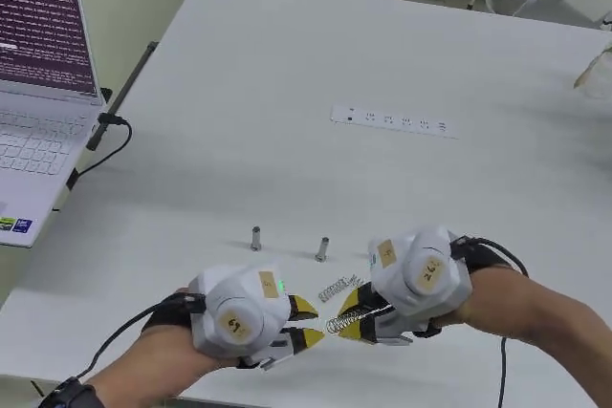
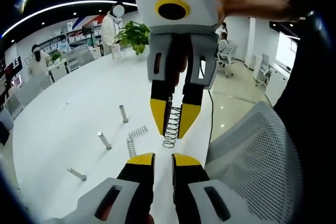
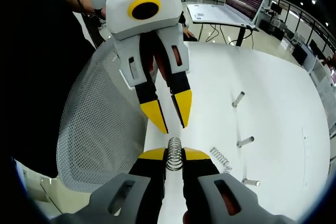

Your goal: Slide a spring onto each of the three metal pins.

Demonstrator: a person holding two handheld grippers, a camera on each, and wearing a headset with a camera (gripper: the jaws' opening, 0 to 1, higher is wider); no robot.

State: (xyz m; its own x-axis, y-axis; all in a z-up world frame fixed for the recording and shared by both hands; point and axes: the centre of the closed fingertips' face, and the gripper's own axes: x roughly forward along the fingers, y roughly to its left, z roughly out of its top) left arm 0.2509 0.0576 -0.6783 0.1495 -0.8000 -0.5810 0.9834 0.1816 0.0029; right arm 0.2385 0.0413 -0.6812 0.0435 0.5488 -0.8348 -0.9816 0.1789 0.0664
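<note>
Working at table [image 1: 287, 93] with laptop [image 1: 38, 93] at left edge. Clamping right gripper [image 1: 352, 317] shut on a spring [image 1: 339, 322] near front edge. Holding left gripper [image 1: 308, 322] slightly open and empty, pointing tips at that spring, just beside it. Seeing three pins [image 2: 104, 140] standing bare further back, loose springs [image 2: 137, 131] lying between pins and grippers.

The table [image 1: 287, 64] is white, smooth and faintly glossy, mirroring ceiling lights in the gripper views. The pins [image 1: 256, 238] are dull silver metal. The spring [image 1: 342, 320] is bright coiled wire. The left gripper [image 1: 311, 322] and right gripper [image 1: 346, 317] have shiny white plastic shells and matt yellow-and-black jaw tips. The chair [image 3: 100, 129], left in the right gripper view, is grey perforated mesh.
</note>
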